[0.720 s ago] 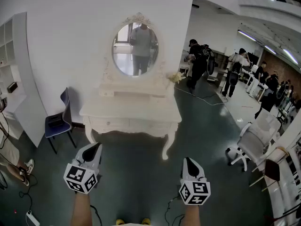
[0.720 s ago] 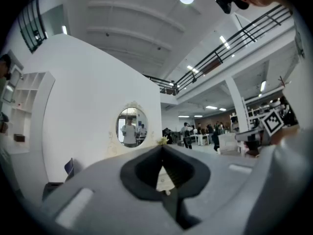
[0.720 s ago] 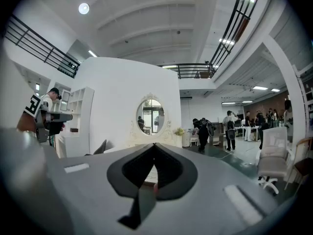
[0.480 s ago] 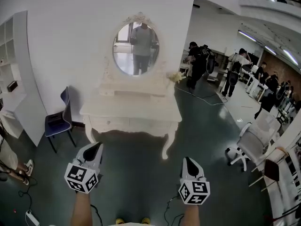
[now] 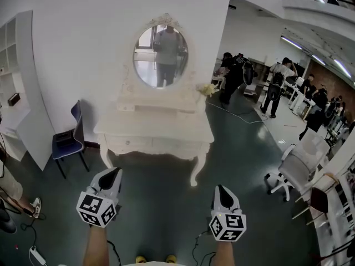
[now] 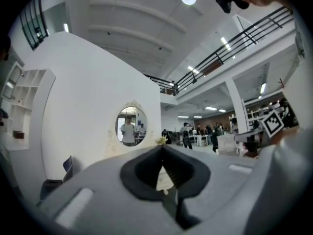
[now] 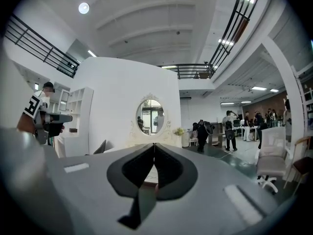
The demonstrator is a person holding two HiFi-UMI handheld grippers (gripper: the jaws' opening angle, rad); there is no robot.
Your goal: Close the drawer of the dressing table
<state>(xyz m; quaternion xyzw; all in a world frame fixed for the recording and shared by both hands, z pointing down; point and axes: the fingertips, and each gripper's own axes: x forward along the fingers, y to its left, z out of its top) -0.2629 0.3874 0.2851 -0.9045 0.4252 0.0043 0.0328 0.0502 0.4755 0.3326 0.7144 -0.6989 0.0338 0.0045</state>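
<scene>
The cream dressing table (image 5: 155, 131) stands against the white wall, with an oval mirror (image 5: 160, 51) above it. Its front drawers (image 5: 133, 146) look flush from here. A small upper drawer (image 5: 126, 108) at the left may stick out a little, but I cannot tell for sure. My left gripper (image 5: 114, 172) and right gripper (image 5: 219, 188) hover level over the dark floor, well short of the table. Both are shut and hold nothing. In the left gripper view the jaws (image 6: 162, 147) meet in front of the table. The right gripper (image 7: 154, 145) does the same in its own view.
A blue chair (image 5: 69, 141) stands left of the table beside a white shelf unit (image 5: 16, 93). At the right is a white office chair (image 5: 298, 168). Several people (image 5: 233, 73) stand in the far room. A power strip (image 5: 36, 256) and cables lie at the lower left.
Both grippers and the table stay where they were. A person's leg at the left edge has shifted.
</scene>
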